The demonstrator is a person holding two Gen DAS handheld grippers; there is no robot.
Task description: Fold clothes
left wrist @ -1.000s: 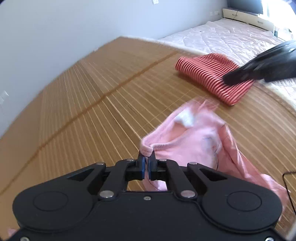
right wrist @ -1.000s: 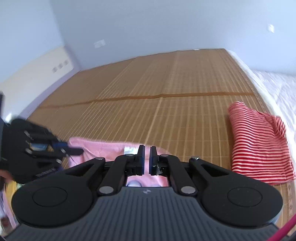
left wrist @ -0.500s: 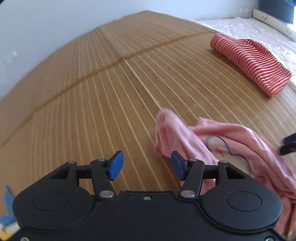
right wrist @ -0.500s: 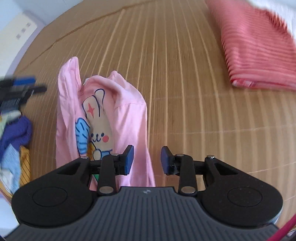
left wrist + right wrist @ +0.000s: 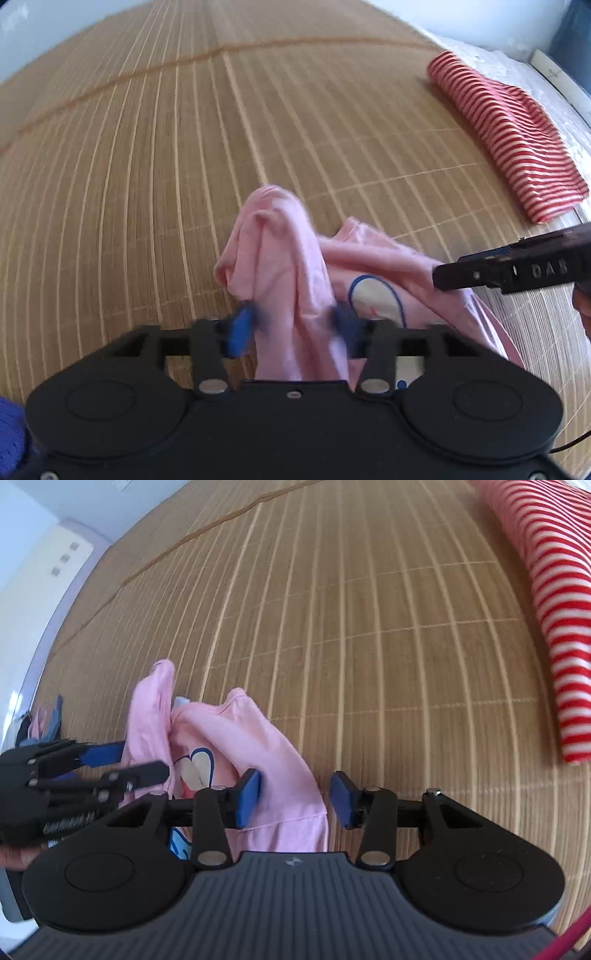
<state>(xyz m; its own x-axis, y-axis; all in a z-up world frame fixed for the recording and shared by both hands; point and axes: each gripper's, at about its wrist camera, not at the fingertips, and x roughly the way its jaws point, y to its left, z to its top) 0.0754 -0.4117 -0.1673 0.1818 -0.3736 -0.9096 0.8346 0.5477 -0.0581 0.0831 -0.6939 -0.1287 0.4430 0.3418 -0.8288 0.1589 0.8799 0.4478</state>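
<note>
Left wrist view shows a crumpled pink child's T-shirt (image 5: 291, 258) lying in a heap on the bamboo mat (image 5: 147, 147) that covers the bed, near the mat's near edge, with a ridge of its cloth standing between the spread blue pads of the left claw (image 5: 293, 325). That claw is open, its jaws either side of the bunched fabric but not yet pinched on it, though blur softens the pads. From the right wrist view, the right claw (image 5: 295, 799) is likewise open, hovering over the shirt's hem with pink cloth between its jaws and nothing gripped. A cartoon print peeps from the folds. Toward the mat's far right edge, well apart from the pink shirt, a red-and-white striped garment (image 5: 509, 136) lies already folded into a neat packet, so one piece appears done. The pink shirt is judged barely begun: it still needs spreading flat before any fold can be made. A pile of blue clothing (image 5: 11, 432) shows at the near left corner, seemingly awaiting its turn.
</note>
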